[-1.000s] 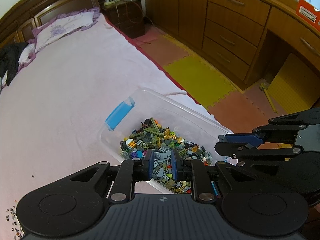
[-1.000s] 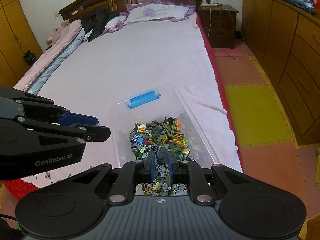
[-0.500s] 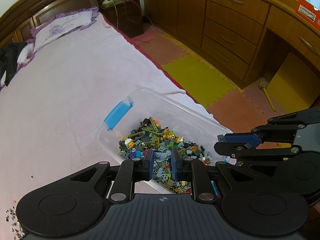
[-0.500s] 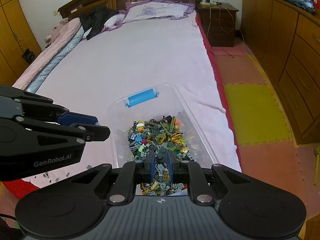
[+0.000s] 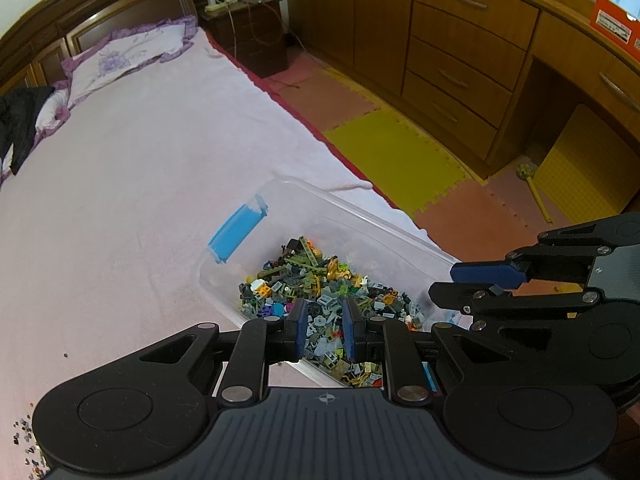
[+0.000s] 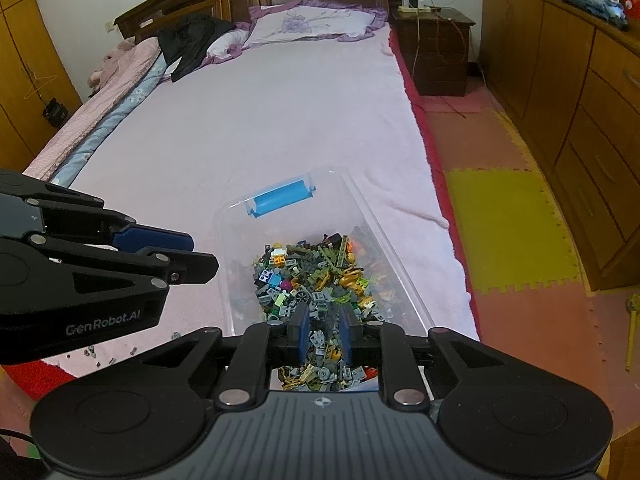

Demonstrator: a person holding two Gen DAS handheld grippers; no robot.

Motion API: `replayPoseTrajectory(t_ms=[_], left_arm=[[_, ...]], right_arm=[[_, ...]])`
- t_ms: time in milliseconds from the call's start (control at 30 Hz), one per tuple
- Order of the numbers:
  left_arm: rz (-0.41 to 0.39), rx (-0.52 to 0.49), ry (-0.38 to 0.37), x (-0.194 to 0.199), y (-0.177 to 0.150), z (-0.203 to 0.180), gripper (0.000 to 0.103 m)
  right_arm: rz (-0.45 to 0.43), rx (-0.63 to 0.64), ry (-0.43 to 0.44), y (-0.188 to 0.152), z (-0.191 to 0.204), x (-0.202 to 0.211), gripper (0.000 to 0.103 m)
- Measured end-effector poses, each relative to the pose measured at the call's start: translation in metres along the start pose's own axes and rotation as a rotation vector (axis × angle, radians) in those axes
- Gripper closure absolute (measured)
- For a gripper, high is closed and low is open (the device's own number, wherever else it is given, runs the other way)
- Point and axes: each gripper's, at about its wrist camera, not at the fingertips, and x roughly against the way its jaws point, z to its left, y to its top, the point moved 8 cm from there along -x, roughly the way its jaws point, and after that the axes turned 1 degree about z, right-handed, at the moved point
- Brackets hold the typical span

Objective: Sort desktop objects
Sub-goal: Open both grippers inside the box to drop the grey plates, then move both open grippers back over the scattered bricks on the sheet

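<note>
still above the brick bin [image 5: 304, 196], both grippers [image 5: 325, 330] [image 6: 323, 330] unmoved, narrowly parted

Open pink bedspread [image 6: 248, 128] fills frame centre and upper left. Clear bin [image 6: 362, 216] of loose bricks [image 6: 320, 280] blocks bottom centre; left gripper [image 6: 196, 258] intrudes from lower left.
</note>
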Motion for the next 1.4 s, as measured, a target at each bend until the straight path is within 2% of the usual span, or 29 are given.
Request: replayPoseTrajectory(t_ms=[167,300,767,933,1233,1400], left_arm=[[-0.004,-0.006,0.002,0.001,0.0,0.0,0.081],[-0.007,-0.011,0.005,0.001,0.0,-0.001,0.072],[-0.006,0.035,0.038,0.004,-0.004,0.006,0.057],[-0.009,0.069,0.064,0.009,-0.01,0.014,0.051],[-0.045,0.144,0.114,0.03,-0.027,0.047,0.04],[-0.06,0.189,0.133,0.045,-0.05,0.077,0.037]], right_arm=[[-0.011,0.008,-0.005,0.002,0.0,0.001,0.074],[-0.018,0.006,-0.01,0.004,-0.002,0.002,0.068],[-0.012,-0.002,-0.013,0.004,-0.005,0.001,0.056],[-0.007,0.011,-0.014,0.003,-0.002,-0.002,0.049],[-0.032,0.063,-0.023,0.009,0.025,0.0,0.036],[-0.039,0.087,-0.031,0.011,0.057,0.002,0.03]])
